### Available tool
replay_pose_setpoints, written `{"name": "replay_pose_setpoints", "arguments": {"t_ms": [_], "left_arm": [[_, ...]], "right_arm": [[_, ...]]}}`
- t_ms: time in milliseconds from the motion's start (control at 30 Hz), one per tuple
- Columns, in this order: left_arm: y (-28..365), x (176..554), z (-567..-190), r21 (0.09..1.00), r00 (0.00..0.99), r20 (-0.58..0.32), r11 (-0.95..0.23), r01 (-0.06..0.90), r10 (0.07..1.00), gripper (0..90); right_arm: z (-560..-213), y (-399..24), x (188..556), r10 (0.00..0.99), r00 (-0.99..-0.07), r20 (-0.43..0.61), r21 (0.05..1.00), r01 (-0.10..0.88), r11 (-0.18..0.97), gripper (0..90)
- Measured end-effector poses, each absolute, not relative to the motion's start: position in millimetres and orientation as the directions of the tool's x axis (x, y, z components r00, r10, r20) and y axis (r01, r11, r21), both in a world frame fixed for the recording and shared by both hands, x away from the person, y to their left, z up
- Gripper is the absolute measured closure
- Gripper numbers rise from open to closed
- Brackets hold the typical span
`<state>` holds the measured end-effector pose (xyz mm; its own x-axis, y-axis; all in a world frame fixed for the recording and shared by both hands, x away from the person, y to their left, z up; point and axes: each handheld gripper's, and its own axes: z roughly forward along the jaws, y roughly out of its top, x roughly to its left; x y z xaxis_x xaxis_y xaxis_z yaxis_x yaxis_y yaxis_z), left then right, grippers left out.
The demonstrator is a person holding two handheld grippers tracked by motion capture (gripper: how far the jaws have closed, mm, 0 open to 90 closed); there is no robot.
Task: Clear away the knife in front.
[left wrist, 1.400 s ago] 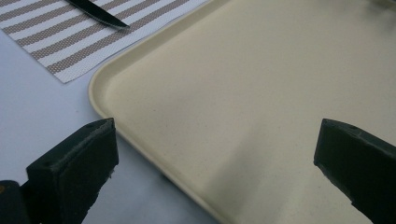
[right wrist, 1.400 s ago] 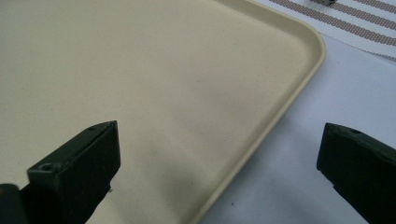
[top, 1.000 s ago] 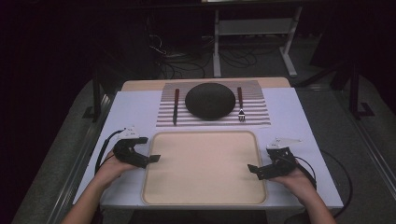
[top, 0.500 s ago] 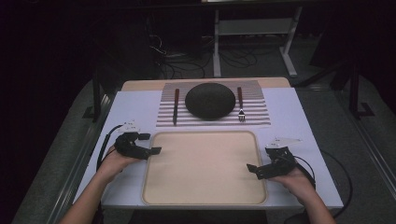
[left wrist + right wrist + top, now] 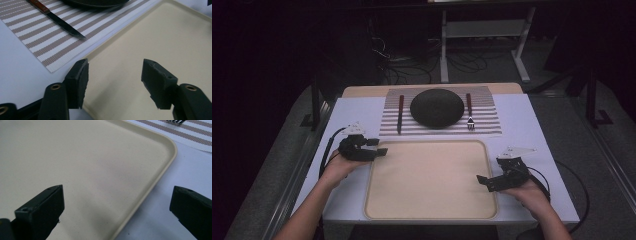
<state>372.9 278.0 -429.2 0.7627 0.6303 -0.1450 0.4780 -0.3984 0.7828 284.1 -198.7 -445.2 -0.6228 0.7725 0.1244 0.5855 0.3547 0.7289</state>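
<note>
Black jaws, left gripper: apart with nothing between them; they have just been closing. It hovers at the tray's far left corner, tips pointing over the rim.
Left gripper view: its tips straddle the tray rim, one jaw over the white cloth, the other over the tray.
Right gripper: jaws spread wide, empty. It sits at the tray's right edge, near the front, tips reaching in over the rim.
Right gripper view: one jaw over the tray, the other over the white cloth, the rim running between them.
Hands: the left hand and right hand come in from the near edge, each wrapped round its gripper.
Tray: beige, bare, flat on the white cloth at the near middle of the table, between the two grippers.
Mat: striped, just beyond the tray's far edge.
Plate: dark, round, at the mat's centre.
Knife: on the mat left of the plate, red-brown handle away from me, near the left gripper but apart.
Fork: on the mat right of the plate, tines toward the tray.
Table: white cloth over a wooden top.
</note>
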Motion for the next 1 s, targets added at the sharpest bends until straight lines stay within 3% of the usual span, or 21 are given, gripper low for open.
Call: {"name": "replay_pose_setpoints", "arguments": {"t_ms": [733,1000], "left_arm": [[257.9,409.5,-423.0,0.781,0.763,-0.126,-0.411,0.471,0.634,86.2],[245.9,425.0,-426.1,0.774,0.769,-0.104,-0.435,0.461,0.630,90.0]], "right_arm": [[-444.1,-200.0,284.4,0.772,-0.623,0.126,0.730,0.585,0.353,0.0],[-444.9,-199.1,284.6,0.770,-0.626,0.125,0.727,0.585,0.358,0.0]]}}
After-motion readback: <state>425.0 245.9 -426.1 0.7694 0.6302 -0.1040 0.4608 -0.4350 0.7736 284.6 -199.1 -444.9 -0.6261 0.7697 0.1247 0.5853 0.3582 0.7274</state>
